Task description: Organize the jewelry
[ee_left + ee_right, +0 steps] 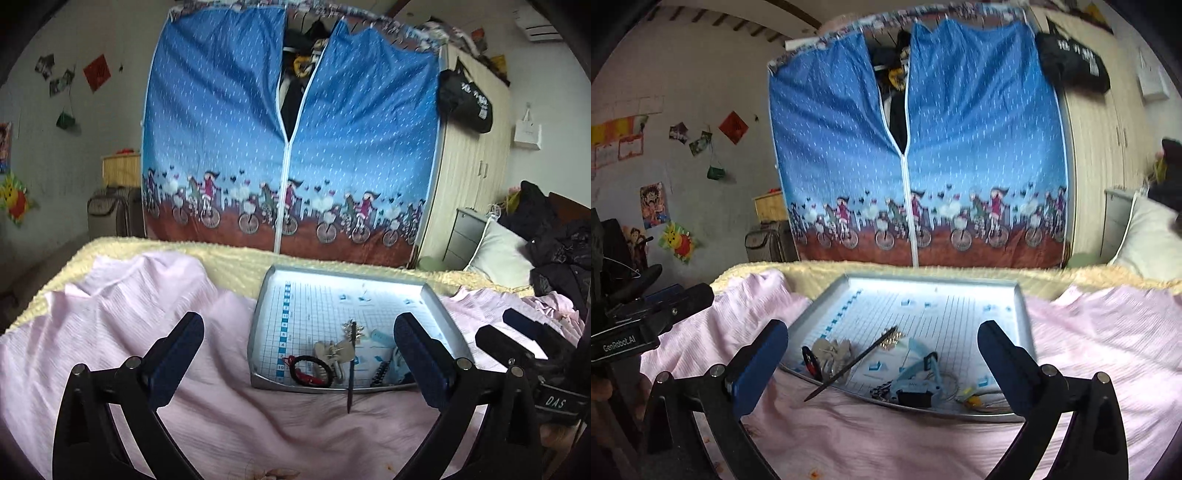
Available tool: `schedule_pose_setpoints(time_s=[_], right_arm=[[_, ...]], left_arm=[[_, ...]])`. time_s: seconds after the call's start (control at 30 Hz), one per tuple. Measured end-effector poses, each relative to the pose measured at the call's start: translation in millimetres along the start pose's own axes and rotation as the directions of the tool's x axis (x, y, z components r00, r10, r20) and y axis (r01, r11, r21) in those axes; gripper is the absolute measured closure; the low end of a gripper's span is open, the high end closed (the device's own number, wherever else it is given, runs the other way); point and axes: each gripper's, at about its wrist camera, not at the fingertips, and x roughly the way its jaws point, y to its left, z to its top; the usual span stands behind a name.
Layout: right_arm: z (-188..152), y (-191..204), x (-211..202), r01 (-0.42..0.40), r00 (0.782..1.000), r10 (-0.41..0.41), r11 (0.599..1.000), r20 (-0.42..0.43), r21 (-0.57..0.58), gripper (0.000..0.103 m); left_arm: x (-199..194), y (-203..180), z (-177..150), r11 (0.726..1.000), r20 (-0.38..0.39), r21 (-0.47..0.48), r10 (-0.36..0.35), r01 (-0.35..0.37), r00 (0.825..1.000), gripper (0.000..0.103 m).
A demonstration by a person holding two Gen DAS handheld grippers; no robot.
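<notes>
Both grippers are held level above the pink sheet, fingers spread, nothing grasped: left gripper [299, 354], right gripper [882, 362]. The jewelry [834, 354] is seen lower centre, in the tray [960, 284].

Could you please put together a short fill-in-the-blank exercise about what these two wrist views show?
1. The silver tray rests on a ____ bedsheet.
2. The long dark hair stick pokes out over the tray's ____ edge.
3. The left claw and the right claw are both ____ and hold nothing.
4. The black hair tie lies near the tray's front ____ corner in the left wrist view.

Missing words: pink; front; open; left
</notes>
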Motion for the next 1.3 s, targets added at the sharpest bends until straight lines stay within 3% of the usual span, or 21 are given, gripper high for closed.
schedule_pose_setpoints(time_s=[0.63, 0.93, 1.3], right_arm=[[-13.3, 35.8, -130.0, 0.055, 0.975, -0.049, 0.998, 0.215, -0.026, 0.000], [-38.3, 43.1, -169.6, 0.066, 0.979, -0.062, 0.998, 0.195, -0.010, 0.000], [-49.0, 43.2, -176.2, 0.075, 0.983, -0.073, 0.997, 0.169, -0.006, 0.000]], left_arm=[[-115.8, -22.5, -29.3, 0.999, 0.145, 0.045, 0.023, -0.030, 0.989, 0.002], [-153.4, -23.7, -54.2, 0.999, 0.152, 0.025, 0.030, -0.034, 0.988, 0.002], [-168.9, -32.6, -66.9, 0.998, 0.148, 0.039, 0.041, -0.047, 0.988, 0.002]])
